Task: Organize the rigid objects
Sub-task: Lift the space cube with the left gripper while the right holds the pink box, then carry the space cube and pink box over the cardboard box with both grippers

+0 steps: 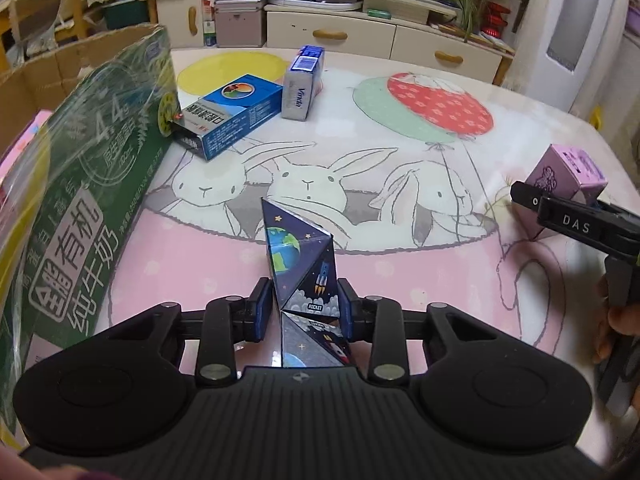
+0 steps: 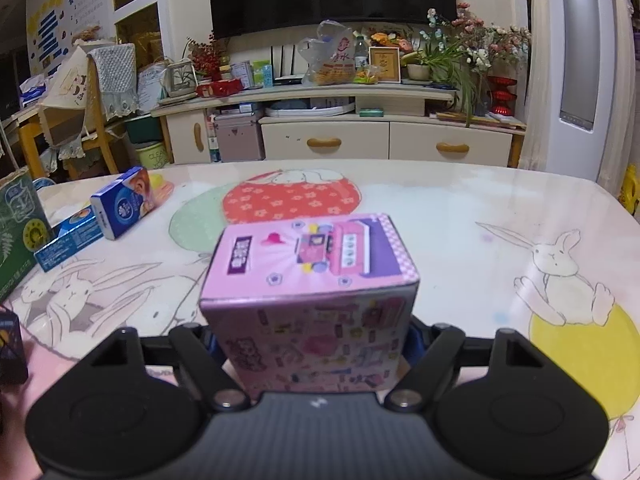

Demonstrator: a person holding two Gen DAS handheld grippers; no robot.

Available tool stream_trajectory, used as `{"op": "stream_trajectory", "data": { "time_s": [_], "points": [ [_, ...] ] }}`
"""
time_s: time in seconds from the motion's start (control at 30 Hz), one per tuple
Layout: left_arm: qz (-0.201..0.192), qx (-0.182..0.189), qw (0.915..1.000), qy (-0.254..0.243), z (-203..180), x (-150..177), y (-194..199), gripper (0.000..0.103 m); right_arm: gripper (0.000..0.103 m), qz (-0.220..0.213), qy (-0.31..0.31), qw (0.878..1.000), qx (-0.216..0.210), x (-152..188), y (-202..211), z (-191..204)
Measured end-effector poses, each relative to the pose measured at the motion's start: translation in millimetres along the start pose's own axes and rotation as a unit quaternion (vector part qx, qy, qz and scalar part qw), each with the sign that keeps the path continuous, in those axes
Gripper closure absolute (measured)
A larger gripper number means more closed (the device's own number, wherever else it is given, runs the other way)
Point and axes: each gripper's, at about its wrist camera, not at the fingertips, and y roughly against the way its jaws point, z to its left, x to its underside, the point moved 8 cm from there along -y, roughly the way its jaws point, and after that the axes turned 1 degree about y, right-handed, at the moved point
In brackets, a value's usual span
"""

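1. Between the two blue-padded fingers of the left gripper point(image 1: 306, 306) sits a dark space-printed folding puzzle point(image 1: 304, 264), clamped at its lower part. Its pointed tip rises up and away from the camera, so its long axis runs roughly along the fingers. It looks lifted just off the table point(image 1: 400, 280), though contact is hard to rule out.
2. Close in the right wrist view, the right gripper point(image 2: 310, 344) is closed on a pink toy box point(image 2: 310, 292), the fingers pressing its two side faces. The printed top face points upward and its longer side runs away from the camera. From the left view it looks tilted and raised off the surface.
3. Holding both pieces at once probably means they are being carried to a common place.
4. Farther off on the left stands a large green milk carton point(image 1: 80, 208), which may serve as the collecting box; that is a guess.
5. Just beside the carton lies a blue medicine box point(image 1: 236, 114), its long axis slanting toward it.
6. Beyond that, touching or nearly touching it, a blue tissue pack point(image 1: 302, 84) waits unsorted.
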Motion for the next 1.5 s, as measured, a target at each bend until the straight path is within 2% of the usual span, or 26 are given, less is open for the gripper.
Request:
{"op": "stream_trajectory", "data": {
  "time_s": [0.1,0.2,0.47,0.63,1.0,1.23,1.5],
  "points": [
    [-0.001,0.0,1.0,0.001,2.6,1.2,1.6,0.07,0.024,-0.008,0.002,1.0,0.01,-1.9,1.7,-0.8],
    [0.0,0.008,0.9999,0.012,5.0,-2.1,1.1,0.071,0.03,-0.019,0.001,1.0,0.017,-4.0,3.7,-1.6],
    [0.003,0.022,0.9995,0.023,8.5,-3.8,3.0,0.071,0.031,-0.032,0.011,0.999,0.034,-2.2,10.9,0.8],
    [-0.017,0.029,0.9993,0.019,8.8,-10.6,13.9,0.071,0.031,-0.028,0.016,0.999,0.037,5.7,19.7,10.6],
    [-0.069,0.053,0.9962,0.008,15.5,-28.5,52.7,0.071,0.032,-0.012,-0.018,1.0,0.021,17.1,41.9,35.7],
    [-0.113,0.061,0.9917,0.01,32.2,-41.3,79.1,0.071,0.032,-0.012,0.008,1.0,0.006,16.4,62.4,72.4],
    [-0.159,0.066,0.9845,0.031,61.6,-52.4,108.7,0.071,0.032,-0.035,0.046,0.998,-0.019,-7.6,85.3,120.3]
  ]
}}
